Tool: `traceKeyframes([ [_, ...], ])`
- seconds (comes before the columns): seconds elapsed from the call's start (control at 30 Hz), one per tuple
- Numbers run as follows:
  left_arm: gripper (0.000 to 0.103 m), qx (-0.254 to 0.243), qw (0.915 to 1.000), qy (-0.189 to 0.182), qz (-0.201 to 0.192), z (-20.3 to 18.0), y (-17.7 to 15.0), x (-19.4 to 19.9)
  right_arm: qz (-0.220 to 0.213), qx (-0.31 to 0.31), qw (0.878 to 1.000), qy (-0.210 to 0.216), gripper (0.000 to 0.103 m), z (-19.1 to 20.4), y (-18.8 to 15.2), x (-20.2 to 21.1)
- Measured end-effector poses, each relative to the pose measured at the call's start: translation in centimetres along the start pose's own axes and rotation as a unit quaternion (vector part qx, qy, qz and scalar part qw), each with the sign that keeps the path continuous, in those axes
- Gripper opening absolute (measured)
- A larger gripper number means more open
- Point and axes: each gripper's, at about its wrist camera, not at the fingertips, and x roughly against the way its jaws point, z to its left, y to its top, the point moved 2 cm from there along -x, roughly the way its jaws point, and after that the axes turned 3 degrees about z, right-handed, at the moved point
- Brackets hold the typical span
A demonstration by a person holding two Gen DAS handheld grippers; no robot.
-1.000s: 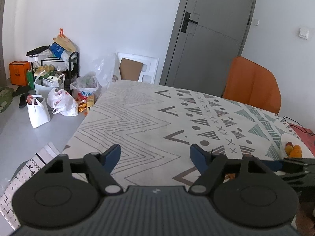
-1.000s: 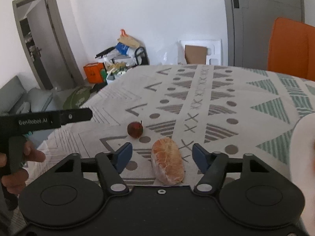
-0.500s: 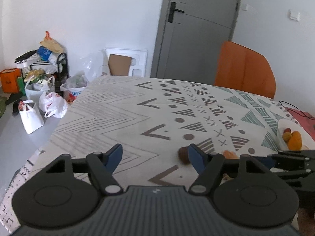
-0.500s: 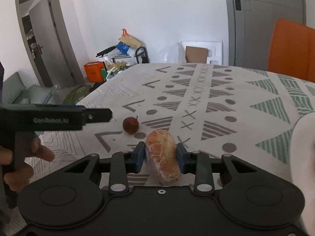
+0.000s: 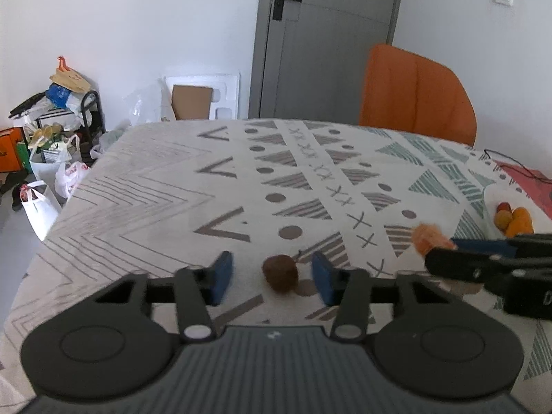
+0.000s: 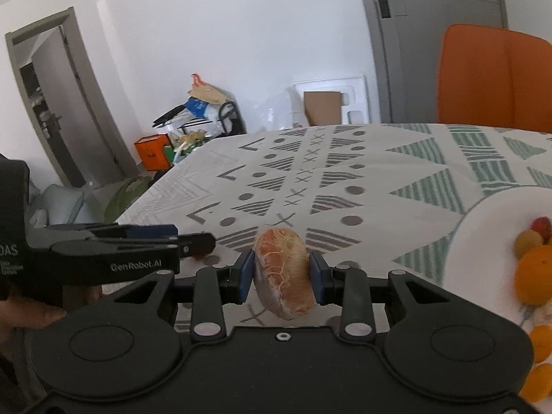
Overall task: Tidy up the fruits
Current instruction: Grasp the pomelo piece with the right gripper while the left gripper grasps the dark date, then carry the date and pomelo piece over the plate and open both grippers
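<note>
A small brown-red fruit point(image 5: 280, 273) lies on the patterned tablecloth point(image 5: 172, 207) between the blue pads of my left gripper point(image 5: 270, 264). The jaws are closing, and a gap still shows on each side of the fruit. My right gripper point(image 6: 282, 270) is shut on a peeled orange-coloured fruit piece point(image 6: 284, 269) and holds it off the cloth. The left wrist view shows that piece point(image 5: 429, 238) at the tip of the right gripper point(image 5: 445, 248). In the right wrist view the left gripper point(image 6: 203, 241) reaches in from the left and hides the small fruit.
A white plate point(image 6: 483, 214) with oranges and smaller fruits sits at the right, also seen as the plate point(image 5: 490, 193) in the left wrist view. An orange chair point(image 5: 414, 93) stands behind the table. Bags point(image 5: 51, 172) crowd the floor at left. A hand point(image 6: 31, 314) holds the left gripper.
My left gripper swung right until the small fruit came between its jaws, which narrowed. My right gripper shut on the orange piece and lifted it toward the plate.
</note>
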Motion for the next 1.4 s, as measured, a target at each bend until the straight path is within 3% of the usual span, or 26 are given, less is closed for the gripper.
traceKeyframes([
  [0.13, 0.021, -0.007, 1.0, -0.001, 0.002, -0.6, 0.0, 0.1, -0.006, -0.01, 1.0, 0.004, 0.032, -0.5, 0.2, 0.4],
  [0.77, 0.021, -0.016, 0.9978, -0.023, -0.061, -2.5, 1.9, 5.7, -0.052, -0.002, 0.999, -0.009, 0.032, -0.4, 1.8, 4.9],
  [1.4, 0.021, -0.036, 0.9928, -0.097, -0.06, -8.8, 1.8, 4.5, -0.066, -0.041, 0.994, -0.078, 0.032, -5.1, -0.8, 9.3],
])
